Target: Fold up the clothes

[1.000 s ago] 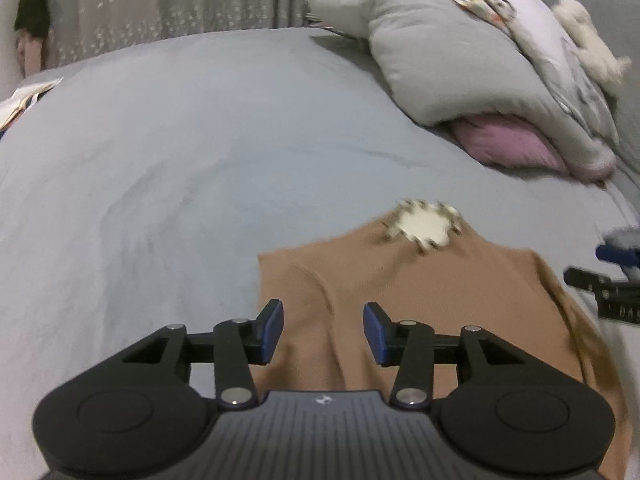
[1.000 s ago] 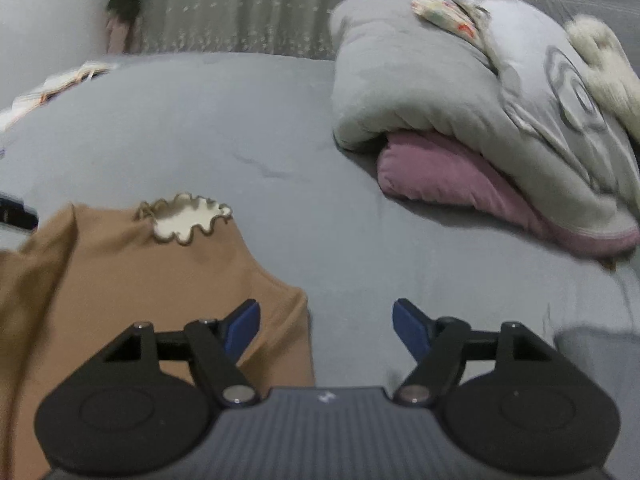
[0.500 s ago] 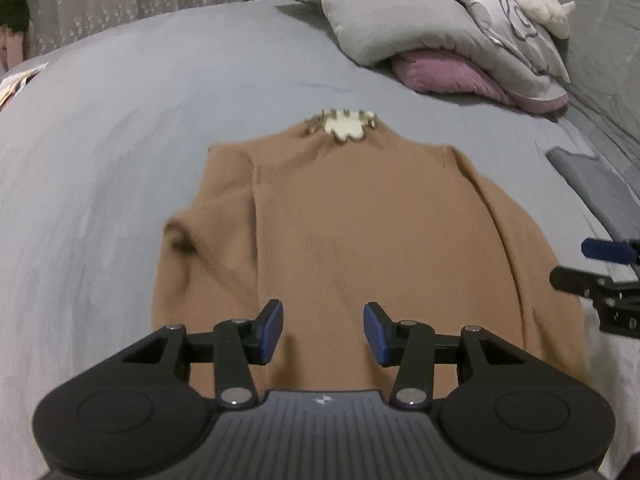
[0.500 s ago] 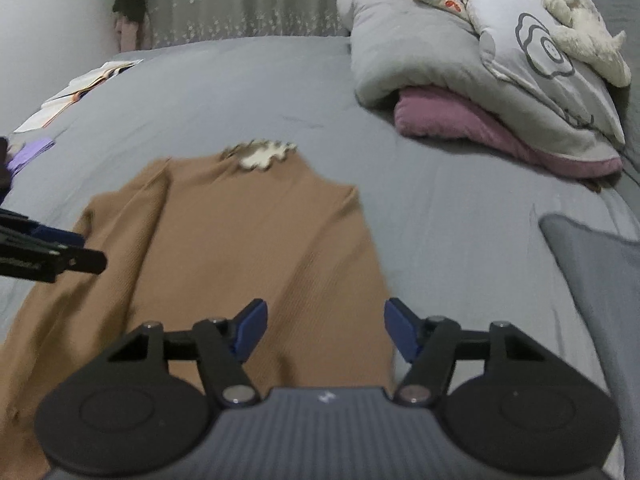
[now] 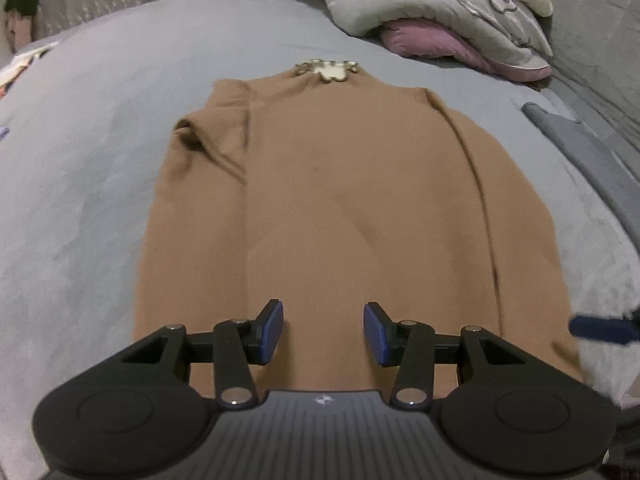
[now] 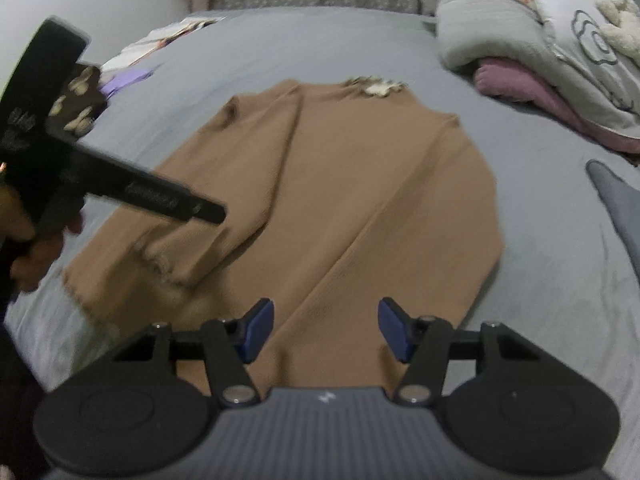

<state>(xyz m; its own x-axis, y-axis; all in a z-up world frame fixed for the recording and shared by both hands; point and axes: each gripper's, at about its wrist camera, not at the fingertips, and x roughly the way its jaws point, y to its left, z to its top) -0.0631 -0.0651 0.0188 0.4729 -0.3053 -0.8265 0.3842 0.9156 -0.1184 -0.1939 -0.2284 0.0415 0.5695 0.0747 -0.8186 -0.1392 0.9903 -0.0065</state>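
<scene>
A brown knit sweater (image 5: 340,200) lies flat on the grey bed, its cream frilled collar (image 5: 328,69) at the far end and both sleeves folded in along the body. It also shows in the right wrist view (image 6: 360,200). My left gripper (image 5: 323,333) is open and empty, hovering over the sweater's near hem. My right gripper (image 6: 326,330) is open and empty above the hem's right part. The left gripper's body (image 6: 100,176) shows at the left of the right wrist view, and a right fingertip (image 5: 600,330) shows at the right edge of the left wrist view.
The grey bedsheet (image 5: 100,140) spreads around the sweater. A heap of grey and pink bedding (image 5: 452,20) with a plush toy lies at the far right. A grey folded item (image 6: 620,200) lies at the right. Papers (image 6: 160,40) lie at the far left.
Both grippers have pulled back from the collar end toward the hem, so the whole sweater now shows. Both stayed open.
</scene>
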